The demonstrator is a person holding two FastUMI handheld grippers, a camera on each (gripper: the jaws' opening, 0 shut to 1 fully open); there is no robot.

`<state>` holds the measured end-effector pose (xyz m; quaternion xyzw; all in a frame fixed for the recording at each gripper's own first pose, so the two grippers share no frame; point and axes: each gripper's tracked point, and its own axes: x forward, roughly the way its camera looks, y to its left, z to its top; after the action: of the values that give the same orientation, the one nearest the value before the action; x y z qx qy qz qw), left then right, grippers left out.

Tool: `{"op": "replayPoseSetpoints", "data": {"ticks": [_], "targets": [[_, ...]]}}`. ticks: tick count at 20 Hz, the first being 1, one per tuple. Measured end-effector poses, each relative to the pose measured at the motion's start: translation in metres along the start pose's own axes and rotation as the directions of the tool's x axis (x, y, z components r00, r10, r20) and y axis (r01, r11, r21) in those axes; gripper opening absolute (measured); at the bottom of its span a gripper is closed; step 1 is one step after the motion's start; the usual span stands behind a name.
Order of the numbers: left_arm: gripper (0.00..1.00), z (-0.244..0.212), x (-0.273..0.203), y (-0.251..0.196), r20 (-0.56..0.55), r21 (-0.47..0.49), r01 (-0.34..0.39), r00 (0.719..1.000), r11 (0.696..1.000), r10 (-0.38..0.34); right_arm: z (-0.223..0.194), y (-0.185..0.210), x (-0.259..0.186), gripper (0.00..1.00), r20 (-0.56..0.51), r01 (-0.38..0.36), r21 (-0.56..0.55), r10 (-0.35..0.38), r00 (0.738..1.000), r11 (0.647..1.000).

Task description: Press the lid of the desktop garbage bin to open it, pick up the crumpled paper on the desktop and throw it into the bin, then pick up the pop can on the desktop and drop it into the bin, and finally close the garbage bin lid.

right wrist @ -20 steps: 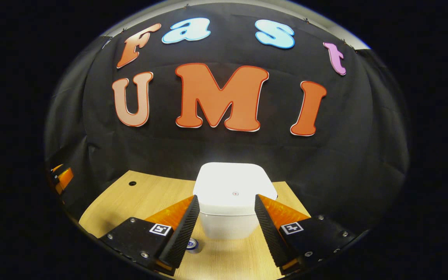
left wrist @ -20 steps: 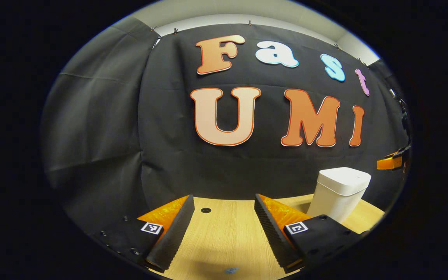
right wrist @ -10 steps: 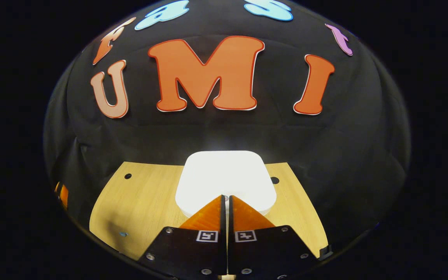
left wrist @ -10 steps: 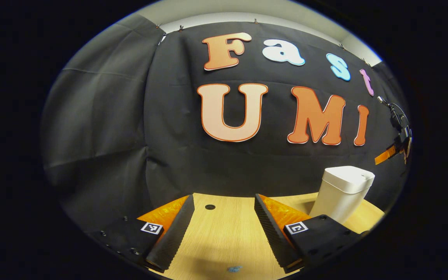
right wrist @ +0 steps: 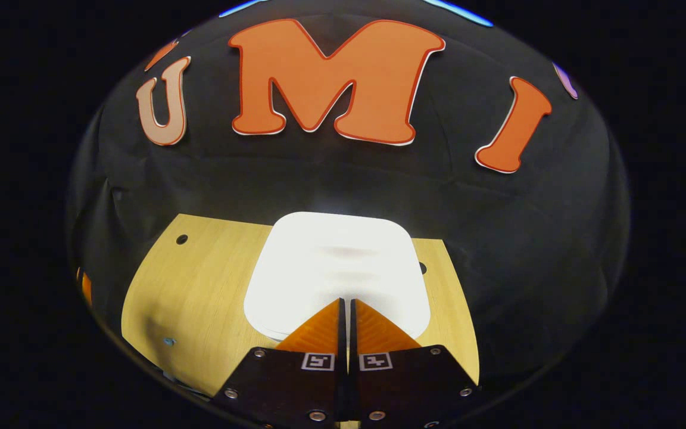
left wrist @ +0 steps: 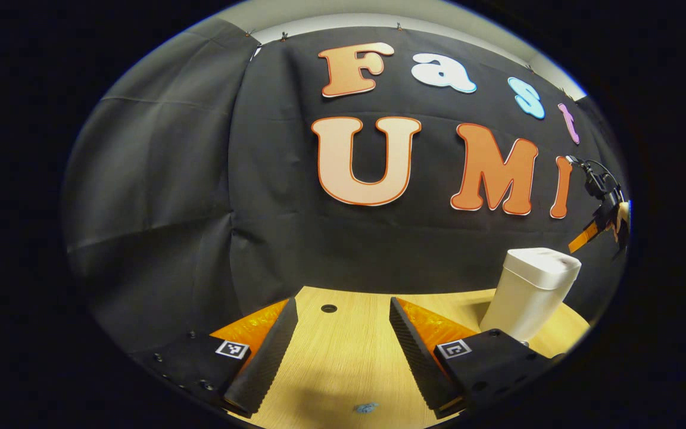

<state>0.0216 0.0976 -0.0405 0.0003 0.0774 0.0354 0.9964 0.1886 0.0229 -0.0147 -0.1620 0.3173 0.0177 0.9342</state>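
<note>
The white desktop bin (right wrist: 337, 271) stands on the wooden table, lid down; from above its flat lid is broad and bright. My right gripper (right wrist: 346, 302) is shut with nothing between its fingers, its tips over the near part of the lid; whether they touch it I cannot tell. In the left gripper view the same bin (left wrist: 532, 291) stands at the right, with the other gripper (left wrist: 602, 223) above it at the edge. My left gripper (left wrist: 343, 310) is open over bare table, well left of the bin.
The wooden table (left wrist: 343, 357) has a small round hole (left wrist: 329, 308) near its back edge and a small blue speck (left wrist: 365, 407) in front. From the right gripper view a hole (right wrist: 181, 239) shows at the table's back left and the black cloth wall stands close behind.
My right gripper shut, rose above the bin and came down toward its lid, which now looks larger. The left gripper drifted slightly, staying open.
</note>
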Motion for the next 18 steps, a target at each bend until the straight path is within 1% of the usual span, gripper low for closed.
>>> {"op": "replayPoseSetpoints", "data": {"ticks": [7, 9, 10, 11, 14, 16, 18], "targets": [[0.98, -0.008, 0.005, 0.009, -0.019, 0.004, -0.019, 1.000, 1.000, 0.019, -0.010, 0.010, 0.016, 0.01, -0.059, -0.021, -0.018, 0.020, 0.998, 1.000], [0.98, -0.007, 0.006, 0.009, -0.020, 0.010, -0.018, 1.000, 1.000, 0.018, -0.019, 0.009, 0.018, 0.01, -0.092, -0.012, -0.035, 0.009, 0.996, 0.999], [0.98, -0.008, 0.009, 0.010, -0.022, 0.012, -0.018, 1.000, 1.000, 0.018, -0.015, 0.005, 0.020, 0.01, -0.079, 0.002, -0.042, -0.005, 0.997, 0.999], [0.99, -0.007, 0.010, 0.009, -0.024, 0.014, -0.016, 1.000, 1.000, 0.016, -0.019, 0.007, 0.021, 0.01, -0.094, -0.003, -0.044, -0.002, 0.996, 0.999], [0.99, -0.007, 0.008, 0.009, -0.021, 0.031, -0.017, 1.000, 0.999, 0.017, -0.019, 0.005, 0.026, 0.01, -0.068, 0.004, -0.095, -0.010, 0.998, 0.996], [0.98, -0.002, 0.006, 0.011, -0.008, 0.034, -0.024, 1.000, 0.999, 0.025, -0.019, 0.005, 0.024, 0.01, -0.071, -0.008, -0.078, 0.002, 0.997, 0.997], [0.99, -0.001, 0.003, 0.011, -0.002, 0.030, -0.026, 1.000, 0.999, 0.027, -0.018, 0.004, 0.025, 0.01, -0.051, -0.017, -0.042, 0.015, 0.999, 0.999]]}}
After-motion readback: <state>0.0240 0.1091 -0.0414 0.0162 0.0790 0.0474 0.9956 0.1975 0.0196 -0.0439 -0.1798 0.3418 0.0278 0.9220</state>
